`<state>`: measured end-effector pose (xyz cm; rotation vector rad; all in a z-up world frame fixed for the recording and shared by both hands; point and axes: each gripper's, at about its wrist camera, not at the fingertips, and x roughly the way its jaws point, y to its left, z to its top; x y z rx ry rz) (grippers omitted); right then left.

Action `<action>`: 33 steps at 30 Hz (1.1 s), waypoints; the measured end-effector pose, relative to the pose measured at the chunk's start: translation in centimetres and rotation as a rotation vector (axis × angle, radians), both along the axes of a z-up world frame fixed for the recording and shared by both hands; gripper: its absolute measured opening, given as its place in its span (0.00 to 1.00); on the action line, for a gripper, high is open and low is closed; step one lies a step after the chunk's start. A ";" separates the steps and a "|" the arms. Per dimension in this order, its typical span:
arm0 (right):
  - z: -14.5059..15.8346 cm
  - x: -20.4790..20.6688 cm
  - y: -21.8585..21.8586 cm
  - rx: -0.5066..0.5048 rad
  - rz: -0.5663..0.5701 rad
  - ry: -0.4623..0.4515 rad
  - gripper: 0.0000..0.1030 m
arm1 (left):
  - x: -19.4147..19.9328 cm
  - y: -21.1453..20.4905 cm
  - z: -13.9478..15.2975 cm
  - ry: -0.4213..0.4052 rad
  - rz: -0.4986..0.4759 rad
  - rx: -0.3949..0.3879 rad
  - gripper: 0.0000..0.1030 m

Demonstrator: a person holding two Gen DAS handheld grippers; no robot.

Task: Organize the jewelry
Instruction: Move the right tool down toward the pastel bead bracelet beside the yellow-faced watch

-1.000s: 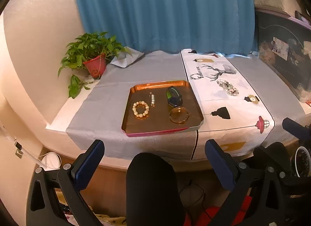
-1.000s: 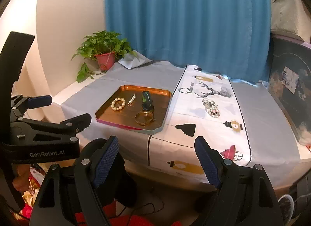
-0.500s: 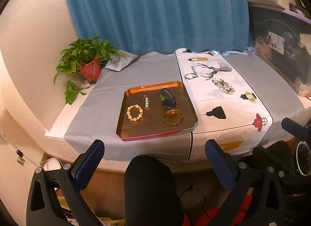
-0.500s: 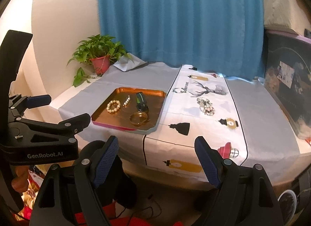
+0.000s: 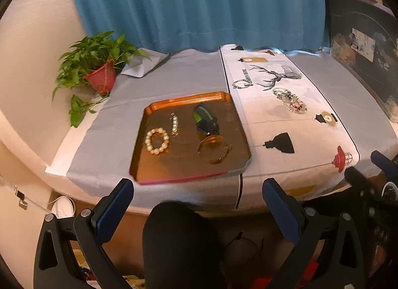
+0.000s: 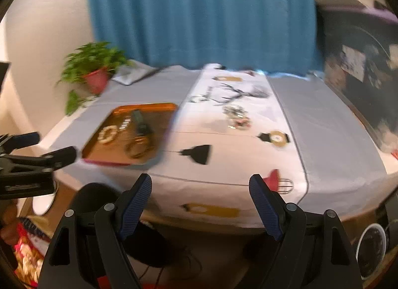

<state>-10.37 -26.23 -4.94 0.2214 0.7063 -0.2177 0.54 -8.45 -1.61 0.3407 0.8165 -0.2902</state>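
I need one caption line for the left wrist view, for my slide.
Open left gripper facing a copper tray holding a pearl bracelet and gold bangle.

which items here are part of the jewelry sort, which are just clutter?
Job:
- copper tray
- pearl bracelet
- small pearl strand
- dark green band
- gold bangle
- beaded bracelet pile on the white runner
- small grey bracelet, also on the runner

Lying about:
- potted plant
- blue curtain
- folded cloth
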 end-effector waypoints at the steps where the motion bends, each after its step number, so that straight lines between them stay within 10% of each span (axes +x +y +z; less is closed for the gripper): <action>1: -0.6 0.7 -1.4 0.003 -0.022 0.012 0.78 | 0.4 -0.4 -0.1 0.002 -0.001 0.001 1.00; 20: -10.5 20.1 -17.2 -0.013 -0.161 0.209 0.78 | 9.8 -7.9 -2.9 0.055 -0.015 0.030 1.00; 30: -11.7 19.2 -20.0 -0.260 -0.258 0.310 0.82 | 11.0 -9.0 -4.4 0.081 -0.027 0.043 1.00; 33: -10.5 17.9 -21.7 -0.183 -0.270 0.252 0.82 | 11.0 -9.5 -4.4 0.074 -0.035 0.045 1.00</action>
